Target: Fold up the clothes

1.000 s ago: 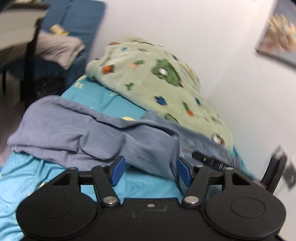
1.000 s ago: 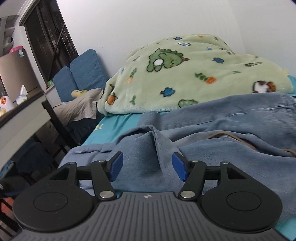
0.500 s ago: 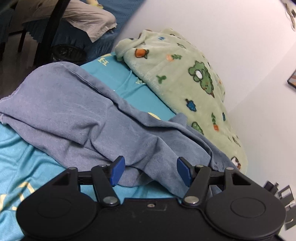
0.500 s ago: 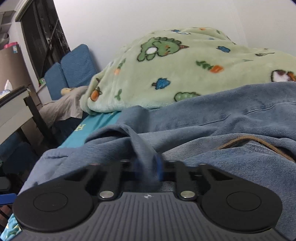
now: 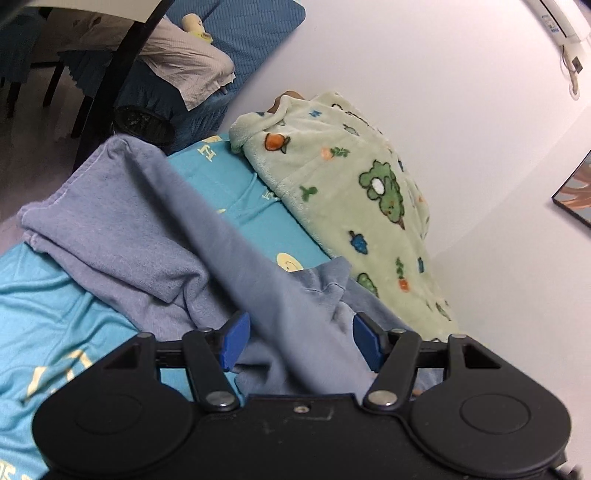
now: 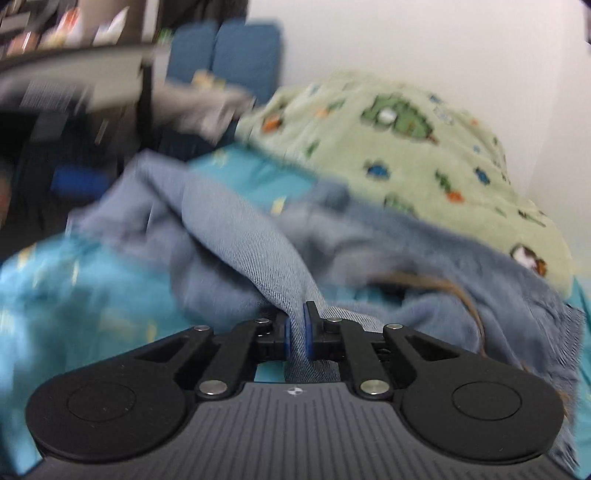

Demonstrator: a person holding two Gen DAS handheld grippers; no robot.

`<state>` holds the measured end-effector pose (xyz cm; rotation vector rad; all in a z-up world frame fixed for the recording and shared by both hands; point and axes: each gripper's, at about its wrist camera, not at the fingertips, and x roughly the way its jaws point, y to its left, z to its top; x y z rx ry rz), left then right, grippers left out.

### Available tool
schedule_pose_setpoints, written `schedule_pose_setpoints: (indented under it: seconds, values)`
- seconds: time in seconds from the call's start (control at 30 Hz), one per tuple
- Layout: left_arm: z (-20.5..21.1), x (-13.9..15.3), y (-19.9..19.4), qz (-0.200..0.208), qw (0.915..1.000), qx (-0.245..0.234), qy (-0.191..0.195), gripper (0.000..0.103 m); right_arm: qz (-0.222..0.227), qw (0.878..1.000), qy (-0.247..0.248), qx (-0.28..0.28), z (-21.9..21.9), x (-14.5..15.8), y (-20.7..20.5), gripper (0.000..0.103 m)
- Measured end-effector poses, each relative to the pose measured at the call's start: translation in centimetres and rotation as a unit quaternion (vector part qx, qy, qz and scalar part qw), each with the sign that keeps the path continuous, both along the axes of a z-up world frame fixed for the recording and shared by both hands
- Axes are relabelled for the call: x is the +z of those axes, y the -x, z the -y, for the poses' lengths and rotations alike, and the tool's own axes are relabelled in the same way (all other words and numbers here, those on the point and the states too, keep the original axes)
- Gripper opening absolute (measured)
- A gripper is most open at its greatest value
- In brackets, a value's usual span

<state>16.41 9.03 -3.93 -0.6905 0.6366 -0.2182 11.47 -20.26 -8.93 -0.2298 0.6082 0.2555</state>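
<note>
right gripper (image 6: pixel 297 325) pinching fold of blue jeans (image 6: pixel 236 229); left gripper (image 5: pixel 300 338) gaping wide over jeans, beside green blanket (image 5: pixel 354 192).

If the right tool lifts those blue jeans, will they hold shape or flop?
Likely flop: the jeans already drape in a loose ridge from the shut right tool. Probably heavyish, since most fabric lies bunched on the bed sheet.

Shelf clutter (image 6: pixel 66 26), perhaps books, motion-blurred
</note>
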Motion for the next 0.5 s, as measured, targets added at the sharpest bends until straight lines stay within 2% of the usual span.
schedule_pose_setpoints:
  seconds: [0.07, 0.13, 0.17, 0.23, 0.27, 0.3, 0.37, 0.47, 0.5]
  values:
    - [-0.5, -0.3, 0.0, -0.011, 0.9998, 0.002, 0.014, 0.059, -0.036, 0.999, 0.017, -0.009, -0.3, -1.1, 1.1, 0.008]
    - [-1.0, -0.6, 0.1, -0.022, 0.9994, 0.004, 0.028, 0.059, -0.057, 0.998, 0.013, -0.038, 0.0, -2.0, 1.7, 0.01]
    - [-1.3, -1.0, 0.0, -0.031, 0.9989, 0.007, 0.035, 0.059, -0.062, 0.997, -0.007, -0.055, 0.4, -2.1, 1.9, 0.011]
    - [-2.0, -2.1, -0.6, -0.056, 0.9968, 0.02, 0.053, 0.059, -0.067, 0.991, -0.076, -0.089, 1.9, -1.4, 2.4, 0.014]
    - [-2.3, -2.8, -1.1, -0.069, 0.9953, 0.027, 0.063, 0.059, -0.072, 0.985, -0.119, -0.103, 2.9, -1.0, 2.8, 0.017]
    - [-2.4, -3.3, -1.7, -0.079, 0.9938, 0.032, 0.071, 0.059, -0.076, 0.977, -0.162, -0.117, 3.9, -0.6, 3.3, 0.026]
    - [-2.6, -4.3, -2.9, -0.099, 0.9909, 0.042, 0.082, 0.059, -0.068, 0.961, -0.229, -0.14, 6.2, -0.1, 4.2, 0.037]
    - [-2.7, -5.6, -5.1, -0.116, 0.9875, 0.044, 0.096, 0.059, -0.042, 0.932, -0.296, -0.205, 10.4, 0.6, 4.7, 0.043]
    - [-2.7, -6.0, -5.8, -0.119, 0.9871, 0.043, 0.098, 0.059, -0.034, 0.919, -0.316, -0.233, 11.9, 0.8, 4.8, 0.05]
